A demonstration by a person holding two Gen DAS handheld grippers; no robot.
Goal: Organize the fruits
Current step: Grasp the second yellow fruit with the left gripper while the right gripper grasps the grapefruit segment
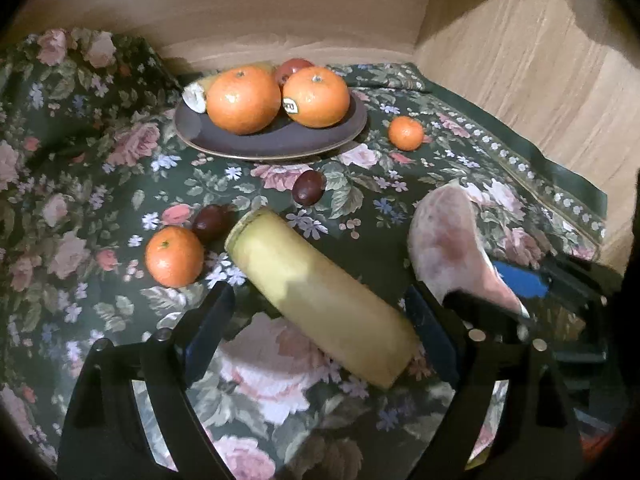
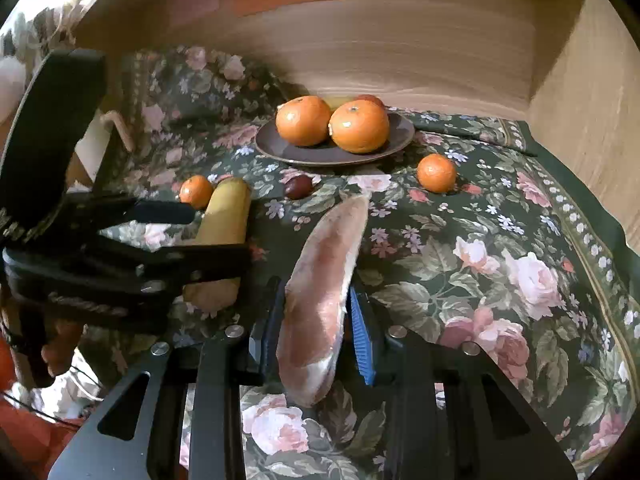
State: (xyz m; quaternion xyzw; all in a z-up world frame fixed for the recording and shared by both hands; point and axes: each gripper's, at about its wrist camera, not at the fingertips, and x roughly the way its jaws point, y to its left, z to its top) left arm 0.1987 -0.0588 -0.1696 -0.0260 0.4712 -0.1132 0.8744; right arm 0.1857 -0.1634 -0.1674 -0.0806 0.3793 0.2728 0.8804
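A dark plate [image 1: 280,142] at the back holds two big oranges [image 1: 244,100], a red fruit and a yellow piece; it also shows in the right wrist view [image 2: 400,136]. My left gripper [image 1: 320,312] is open around a yellow banana piece [image 1: 320,296] lying on the cloth, its fingers [image 1: 212,320] on either side and apart from it. My right gripper [image 2: 316,328] is shut on a pinkish slice [image 2: 324,292] and holds it upright. Small mandarins [image 1: 174,256] [image 1: 406,132] and two dark plums [image 1: 308,187] lie loose on the cloth.
A floral green cloth [image 2: 500,260] covers the surface. Wooden walls [image 2: 400,40] close in the back and right side. The cloth bunches up at the back left [image 1: 60,80].
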